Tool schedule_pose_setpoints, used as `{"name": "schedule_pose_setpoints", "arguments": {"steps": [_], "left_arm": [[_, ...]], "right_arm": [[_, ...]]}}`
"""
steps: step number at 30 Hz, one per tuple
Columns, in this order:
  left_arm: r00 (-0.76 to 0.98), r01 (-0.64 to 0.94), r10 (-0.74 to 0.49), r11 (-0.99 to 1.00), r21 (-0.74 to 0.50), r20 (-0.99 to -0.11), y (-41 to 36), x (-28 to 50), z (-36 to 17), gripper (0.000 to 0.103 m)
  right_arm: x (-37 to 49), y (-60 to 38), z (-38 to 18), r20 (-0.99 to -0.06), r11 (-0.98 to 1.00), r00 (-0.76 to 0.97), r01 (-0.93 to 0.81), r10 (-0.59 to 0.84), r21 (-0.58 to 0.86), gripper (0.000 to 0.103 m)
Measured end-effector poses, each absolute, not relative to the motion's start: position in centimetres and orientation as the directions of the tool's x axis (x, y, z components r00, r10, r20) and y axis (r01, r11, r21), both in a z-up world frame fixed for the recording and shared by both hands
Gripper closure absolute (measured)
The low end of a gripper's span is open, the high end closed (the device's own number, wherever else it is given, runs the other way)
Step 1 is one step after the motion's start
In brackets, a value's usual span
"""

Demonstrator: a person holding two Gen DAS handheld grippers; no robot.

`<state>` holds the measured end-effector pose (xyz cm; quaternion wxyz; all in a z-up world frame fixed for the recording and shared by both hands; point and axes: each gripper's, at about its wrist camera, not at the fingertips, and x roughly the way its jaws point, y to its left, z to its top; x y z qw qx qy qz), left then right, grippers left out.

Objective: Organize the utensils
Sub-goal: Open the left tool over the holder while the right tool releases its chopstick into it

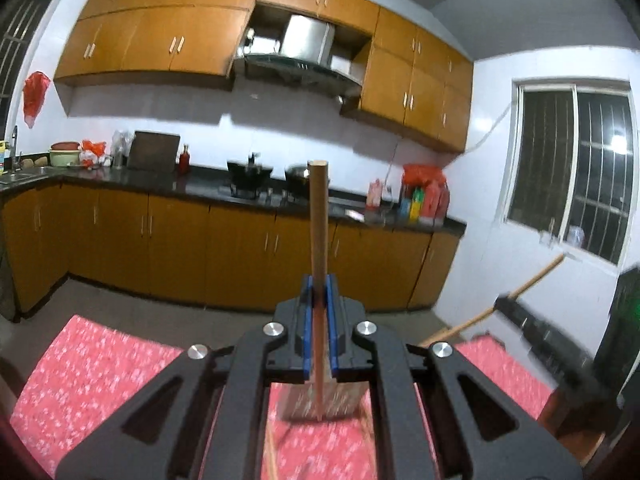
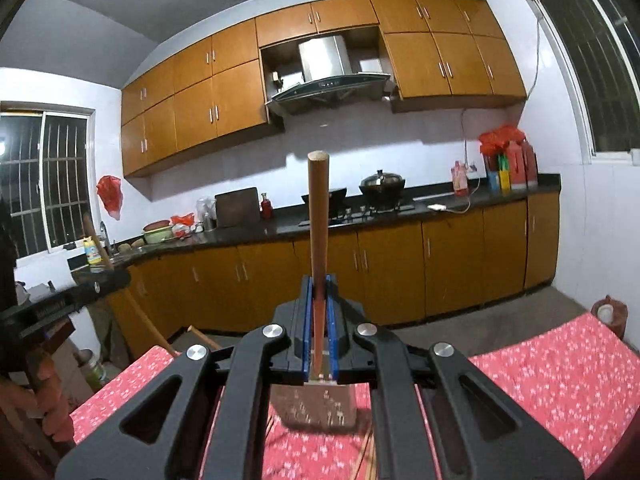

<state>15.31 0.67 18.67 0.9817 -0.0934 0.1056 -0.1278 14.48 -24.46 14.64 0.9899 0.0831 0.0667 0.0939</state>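
The left gripper point(image 1: 319, 292) is closed on the round wooden handle point(image 1: 319, 220) of a flat metal spatula point(image 1: 320, 398). The handle stands upright between the two blue pads point(image 1: 306, 320), and its cut end points up toward the far kitchen wall. The metal blade hangs below the fingers, just above the red flowered tablecloth point(image 1: 100, 360); it is blurred, so its details are not clear.

The right gripper point(image 2: 319, 292) is also closed, on the round wooden handle point(image 2: 318, 216) of a slotted metal spatula point(image 2: 316, 408). This handle is upright too, held between the blue pads point(image 2: 306, 320), and the blade with its small slots is below the fingers, over the same red cloth point(image 2: 560, 380).

In the left wrist view, the right gripper appears at the right edge as a dark body point(image 1: 532, 320) with its wooden handle point(image 1: 532, 280) tilted. Far behind are the orange cabinets point(image 2: 400, 272) and a dark countertop point(image 2: 480, 200).
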Motion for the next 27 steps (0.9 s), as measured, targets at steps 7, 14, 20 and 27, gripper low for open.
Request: {"name": "schedule_pose_setpoints", "arguments": {"steps": [7,14,20,27], "left_arm": [[0.975,0.163,-0.195,0.955,-0.246,-0.110,-0.3,18.4,18.9,0.095],[0.980,0.135,-0.165,0.962,-0.238,-0.114,-1.3,21.6,16.5,0.095],[0.967,0.146,-0.183,0.967,-0.207,-0.177,-2.5,23.5,14.4,0.095],[0.953,0.157,-0.201,0.967,-0.201,-0.224,-2.5,24.1,13.6,0.088]], "right_arm": [[17.9,-23.8,12.8,-0.182,0.973,0.967,-0.145,0.178,0.179,0.096],[19.4,-23.8,11.1,-0.241,0.973,0.954,-0.134,0.178,0.188,0.096],[20.3,-23.4,10.5,-0.269,0.974,0.946,-0.138,0.183,0.178,0.096],[20.4,-22.8,10.3,-0.293,0.971,0.935,-0.147,0.198,0.186,0.091]]}}
